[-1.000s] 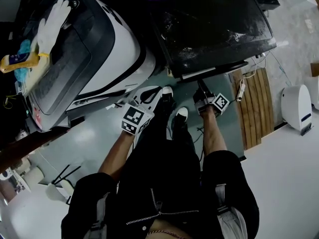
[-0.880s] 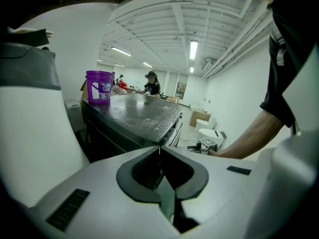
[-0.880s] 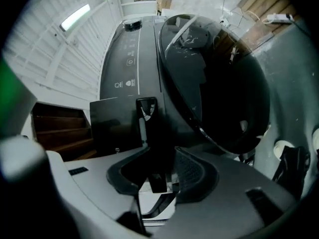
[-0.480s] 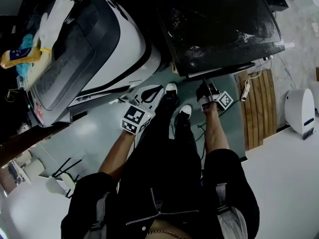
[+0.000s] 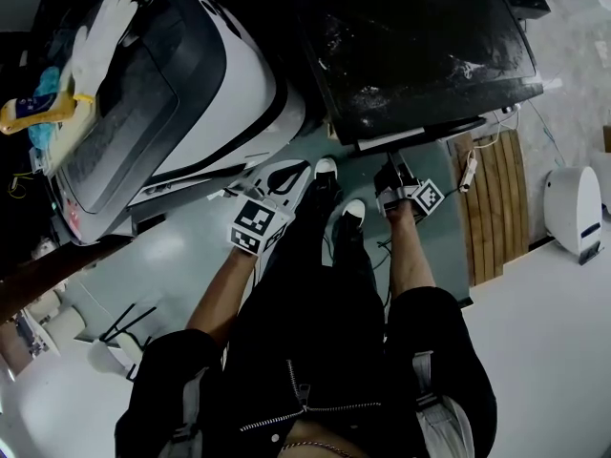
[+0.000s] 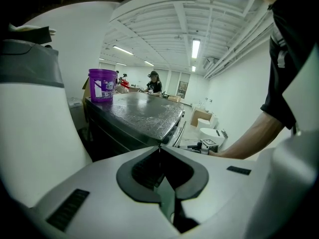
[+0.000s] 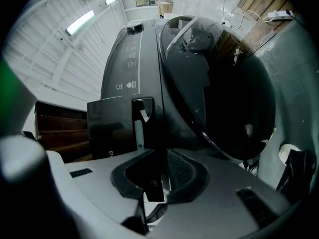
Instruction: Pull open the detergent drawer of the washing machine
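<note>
The dark front-loading washing machine (image 5: 420, 46) stands ahead of me, its round door (image 7: 219, 83) filling the right gripper view. Its glossy dark detergent drawer (image 7: 107, 128) sits at the end of the control panel, with a recessed handle (image 7: 142, 114). My right gripper (image 5: 389, 172) is held level at the machine's front edge. Its jaws (image 7: 155, 156) are closing on a thin dark edge of the drawer front that sits between the pads. My left gripper (image 5: 291, 177) hangs beside my knee, well left of the machine, its jaws (image 6: 159, 148) shut on nothing.
A white and black machine (image 5: 220, 84) stands to the left with a white glove (image 5: 100, 36) lying on it. A purple bucket (image 6: 102, 85) sits on the washer's top. To the right are wooden slats (image 5: 487, 198), a power strip (image 5: 468, 172) and a white device (image 5: 573, 208). My shoes (image 5: 348, 216) stand between the grippers.
The head view has shifted slightly. Both grippers keep their places, and the right one stays at the washer's front edge.
</note>
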Available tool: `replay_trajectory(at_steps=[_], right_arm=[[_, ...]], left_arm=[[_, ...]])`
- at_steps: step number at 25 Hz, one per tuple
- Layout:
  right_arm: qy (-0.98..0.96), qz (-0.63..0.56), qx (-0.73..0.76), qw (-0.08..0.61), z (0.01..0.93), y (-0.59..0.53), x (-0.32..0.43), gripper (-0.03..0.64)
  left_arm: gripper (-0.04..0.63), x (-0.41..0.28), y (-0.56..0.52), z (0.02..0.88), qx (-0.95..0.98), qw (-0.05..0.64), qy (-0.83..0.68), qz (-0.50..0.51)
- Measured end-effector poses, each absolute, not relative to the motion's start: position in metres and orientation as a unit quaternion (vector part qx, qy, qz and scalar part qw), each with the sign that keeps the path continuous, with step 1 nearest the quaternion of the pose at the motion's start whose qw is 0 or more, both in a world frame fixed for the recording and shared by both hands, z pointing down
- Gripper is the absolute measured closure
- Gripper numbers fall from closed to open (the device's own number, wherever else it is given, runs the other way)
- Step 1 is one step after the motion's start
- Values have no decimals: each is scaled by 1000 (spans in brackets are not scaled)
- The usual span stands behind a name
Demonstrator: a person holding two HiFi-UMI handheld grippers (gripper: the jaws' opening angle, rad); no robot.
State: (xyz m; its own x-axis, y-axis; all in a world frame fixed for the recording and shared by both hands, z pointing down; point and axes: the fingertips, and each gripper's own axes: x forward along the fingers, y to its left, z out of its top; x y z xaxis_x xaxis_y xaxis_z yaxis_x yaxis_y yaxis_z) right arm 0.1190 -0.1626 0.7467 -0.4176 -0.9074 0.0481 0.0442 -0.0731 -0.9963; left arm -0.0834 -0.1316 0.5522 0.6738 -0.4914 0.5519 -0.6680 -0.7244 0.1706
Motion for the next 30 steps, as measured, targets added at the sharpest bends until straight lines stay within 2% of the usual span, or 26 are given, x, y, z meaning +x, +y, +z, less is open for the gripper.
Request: replay_trajectory(at_steps=[30], right_arm=[[562,-626,-397,367,745,-77,145,565]], left_arm=[[573,-54,-101,547,908,162,-302,240]])
